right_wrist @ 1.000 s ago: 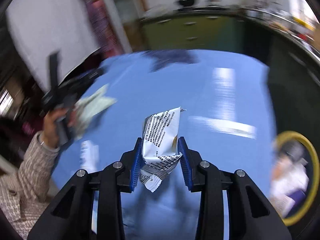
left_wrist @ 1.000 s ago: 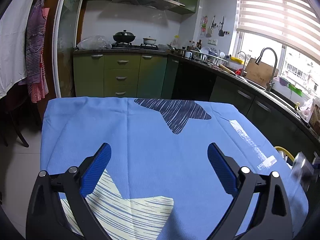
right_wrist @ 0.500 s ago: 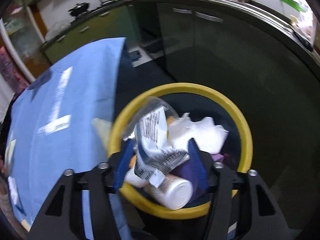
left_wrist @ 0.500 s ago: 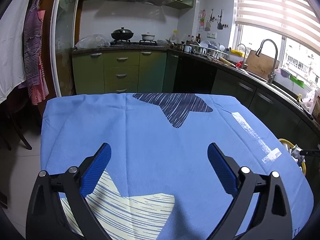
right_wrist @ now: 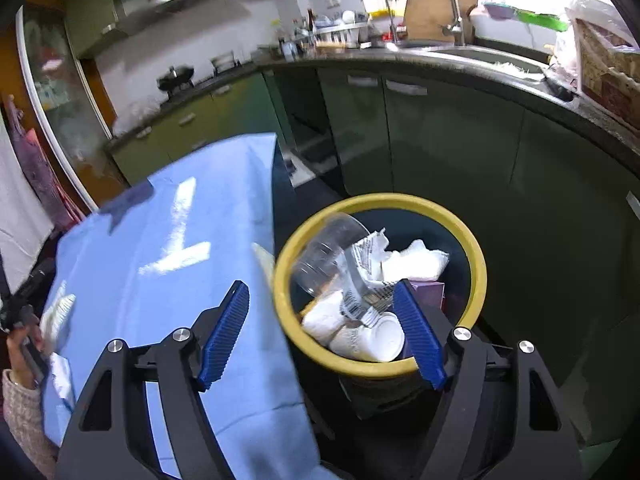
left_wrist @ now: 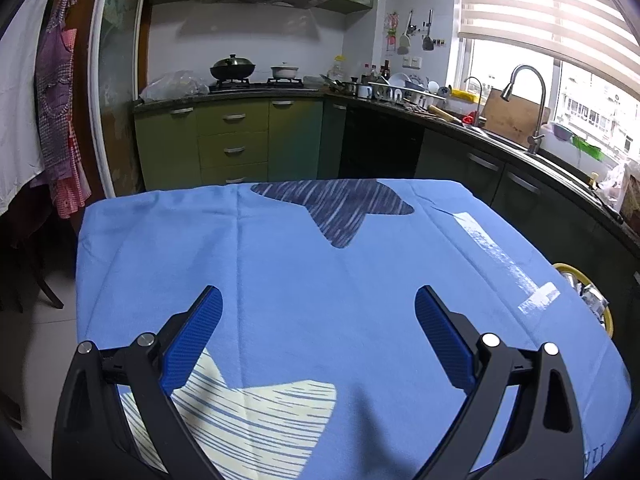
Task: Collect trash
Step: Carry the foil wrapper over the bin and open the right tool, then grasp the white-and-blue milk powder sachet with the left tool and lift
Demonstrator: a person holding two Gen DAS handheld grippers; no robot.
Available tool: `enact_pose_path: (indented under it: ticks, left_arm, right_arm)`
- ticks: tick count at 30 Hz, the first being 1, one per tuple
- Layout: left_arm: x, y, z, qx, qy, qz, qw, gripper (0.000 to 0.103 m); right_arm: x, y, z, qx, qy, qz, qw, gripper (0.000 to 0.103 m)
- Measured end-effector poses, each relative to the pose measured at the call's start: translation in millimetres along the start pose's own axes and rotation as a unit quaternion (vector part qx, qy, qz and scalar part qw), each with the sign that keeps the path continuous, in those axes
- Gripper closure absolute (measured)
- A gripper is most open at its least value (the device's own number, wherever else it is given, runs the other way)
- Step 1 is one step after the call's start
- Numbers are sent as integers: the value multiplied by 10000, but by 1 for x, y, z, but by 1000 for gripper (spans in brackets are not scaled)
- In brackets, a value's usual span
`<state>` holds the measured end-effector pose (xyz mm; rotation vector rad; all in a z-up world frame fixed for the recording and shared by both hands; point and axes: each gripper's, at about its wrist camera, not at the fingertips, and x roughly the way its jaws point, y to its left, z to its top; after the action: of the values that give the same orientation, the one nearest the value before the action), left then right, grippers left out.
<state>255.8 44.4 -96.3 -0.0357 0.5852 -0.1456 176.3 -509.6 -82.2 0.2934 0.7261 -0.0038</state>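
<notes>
Two grippers in play, and neither has hold of anything. Biggest thing around is the table with its blue cloth [left_wrist: 320, 280], which fills most of the left wrist view and shows a dark star patch at the far side and a pale striped one near the camera. Next down is the trash bin [right_wrist: 478, 264], a dark tub with a yellow rim, sitting on the floor just off the table's edge, with green cabinets behind it. The left gripper [left_wrist: 318, 320] hovers over the cloth with its blue pads spread wide, only bare fabric between them. The right gripper [right_wrist: 322, 322] hangs above the bin's near rim, jaws opening, and the pads aren't pressing on anything. The printed wrapper [right_wrist: 360, 276] lies crumpled in the bin, just clear of the right pad, wedged among a clear plastic cup [right_wrist: 328, 248], a white paper cup [right_wrist: 372, 340] and some white tissue [right_wrist: 416, 264]. Way off at the left edge of the right wrist view, a hand [right_wrist: 20, 344] in a knit sleeve grips the other tool's handle.
</notes>
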Motion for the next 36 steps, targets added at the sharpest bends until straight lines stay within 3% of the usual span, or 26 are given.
enact_pose_path:
  ticks: [7,16,18,24,27,32,36]
  left_arm:
    - [-30,-16,-9,-108,338,-253,9991,11]
    - [-75,-54,-53,-385,1386,-864,9858,11]
    - [-82,-58,-62,-749,1690,-959,9781,11]
    - [-91,-82,-82,-1235,2498,-924,9559,11]
    - [-92,-93,-83,-1346,2716,-838,9493,12]
    - [-79,-103,-78,-1468,3005,-551,9408,25]
    - [-62,-101,-88,-1827,3460,-329,9197,34]
  right_arm:
    - [-17,17,0,-43,-162,536,9984,25]
    - [-11,25,-13,-13,-44,1099,9939,24]
    - [-11,24,-15,8,-33,1190,9929,24]
    - [-17,21,-22,108,-147,1505,9884,21]
    - [-19,19,-24,148,-199,1700,9851,21]
    - [-22,17,-30,154,-198,1942,9806,21]
    - [-24,11,-31,220,-223,2039,9785,20]
